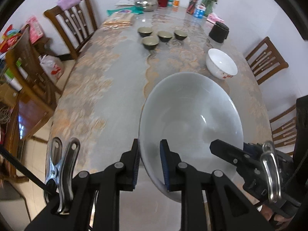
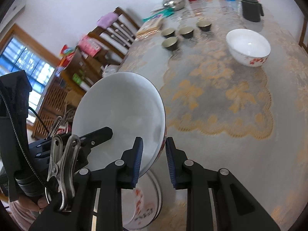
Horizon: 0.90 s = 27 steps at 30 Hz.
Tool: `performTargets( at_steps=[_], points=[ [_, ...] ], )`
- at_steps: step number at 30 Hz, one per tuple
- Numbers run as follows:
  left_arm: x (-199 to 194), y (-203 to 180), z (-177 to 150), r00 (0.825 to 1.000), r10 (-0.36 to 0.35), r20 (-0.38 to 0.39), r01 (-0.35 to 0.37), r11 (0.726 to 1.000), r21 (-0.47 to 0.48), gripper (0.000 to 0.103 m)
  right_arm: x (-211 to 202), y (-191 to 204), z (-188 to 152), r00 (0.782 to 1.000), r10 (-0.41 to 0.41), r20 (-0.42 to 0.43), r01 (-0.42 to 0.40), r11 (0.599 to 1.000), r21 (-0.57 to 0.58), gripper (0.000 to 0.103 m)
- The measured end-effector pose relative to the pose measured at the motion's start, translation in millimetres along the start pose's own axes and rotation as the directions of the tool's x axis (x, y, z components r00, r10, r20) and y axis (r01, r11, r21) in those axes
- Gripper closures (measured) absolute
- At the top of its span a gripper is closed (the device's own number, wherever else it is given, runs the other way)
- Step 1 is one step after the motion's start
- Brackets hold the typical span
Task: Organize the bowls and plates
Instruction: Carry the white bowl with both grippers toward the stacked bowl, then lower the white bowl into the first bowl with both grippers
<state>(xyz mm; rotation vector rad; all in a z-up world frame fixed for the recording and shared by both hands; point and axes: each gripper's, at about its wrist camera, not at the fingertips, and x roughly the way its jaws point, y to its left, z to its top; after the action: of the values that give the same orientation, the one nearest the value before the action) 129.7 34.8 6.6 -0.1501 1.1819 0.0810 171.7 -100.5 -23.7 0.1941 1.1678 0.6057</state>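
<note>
— We see a glossy white glazed plate [image 1: 190, 115], ceramic by its look, between matt black plastic fingers [image 1: 127, 171] with ribbed blue pads [image 1: 164, 165].

— We agree. The table [image 1: 107, 80] wears a lace-patterned cloth under a smooth shiny sheet; the kettle [image 1: 147, 2] is polished metal, the chairs [image 1: 74, 23] varnished wood.

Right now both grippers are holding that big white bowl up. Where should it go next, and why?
Probably carry it toward the flowered white bowl and lower it there. The left hand-held gripper and right hand-held gripper each pinch the big bowl by its rim, tilted above the table, so like bowls can be stacked.
</note>
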Motion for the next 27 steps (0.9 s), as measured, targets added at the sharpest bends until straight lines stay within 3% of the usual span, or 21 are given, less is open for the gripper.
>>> performTargets(
  at_steps=[5,13,22,27],
  points=[
    [-15,15,-40,1.0,0.026,-0.005,-0.026,0.997,-0.079,0.082,-1,20,-24,0.999,0.017,-0.037,-0.019,0.997,-0.077,0.076],
    [-14,36,-92,0.999,0.01,-0.046,-0.019,0.979,-0.204,0.082,3,38,-56,0.996,0.023,-0.088,-0.036,0.988,-0.152,0.076],
    [-14,31,-119,0.995,0.093,-0.03,-0.097,0.977,-0.188,0.082,13,43,-78,0.991,0.009,-0.134,-0.034,0.982,-0.188,0.076],
    [-6,36,-129,0.995,0.087,-0.05,-0.096,0.973,-0.211,0.082,17,46,-84,0.99,-0.008,-0.143,-0.023,0.977,-0.211,0.077]
  ],
)
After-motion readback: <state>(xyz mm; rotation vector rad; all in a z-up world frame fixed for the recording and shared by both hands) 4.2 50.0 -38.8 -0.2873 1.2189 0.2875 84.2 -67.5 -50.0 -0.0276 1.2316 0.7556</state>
